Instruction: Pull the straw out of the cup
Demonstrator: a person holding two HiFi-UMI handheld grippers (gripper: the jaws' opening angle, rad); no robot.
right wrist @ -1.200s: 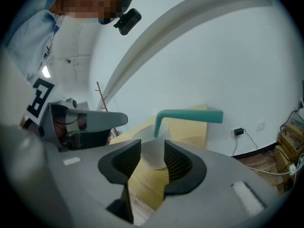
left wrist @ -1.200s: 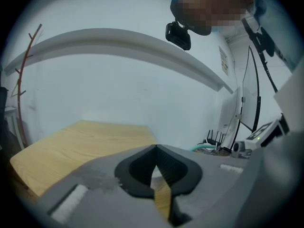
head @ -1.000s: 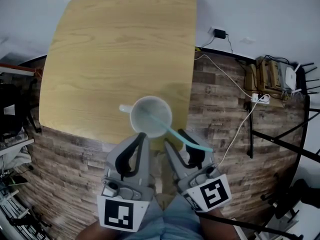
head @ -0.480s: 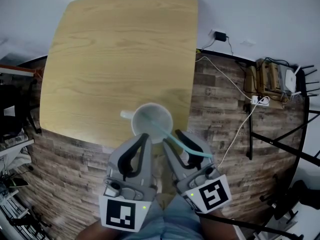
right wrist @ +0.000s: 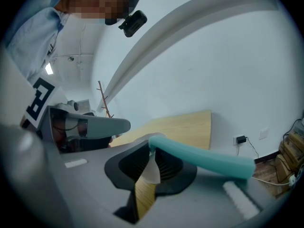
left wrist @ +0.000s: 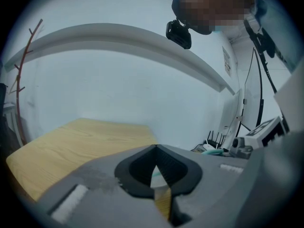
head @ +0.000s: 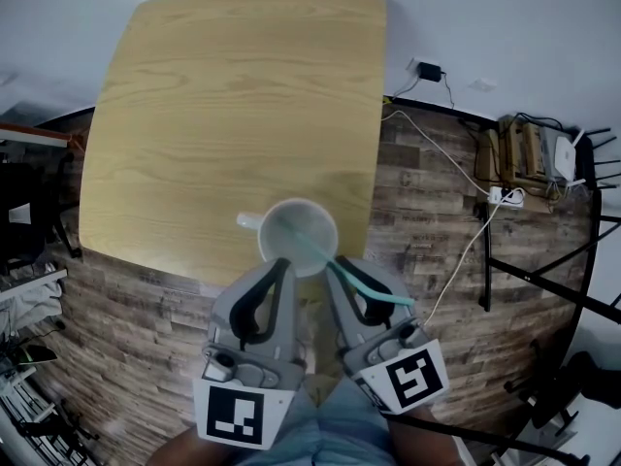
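Right gripper view: fingers (right wrist: pixel 167 167) closing, straw (right wrist: pixel 204 158) btwn.

Mug (head: pixel 283 233) stood on table (head: pixel 223 95) at its near edge, toward the right corner; handle pointed left; straw (head: pixel 365 285) sat in mug, leaning out over the rim to the near right. Left gripper (head: pixel 281 263) sat just before mug; right gripper (head: pixel 339 263) was beside it on the right; its jaws were closing with straw between them. Floor (head: pixel 427 231) lay right of table; power strip (head: pixel 502 193) lay on it, well right; wall (head: pixel 485 17) stood behind.
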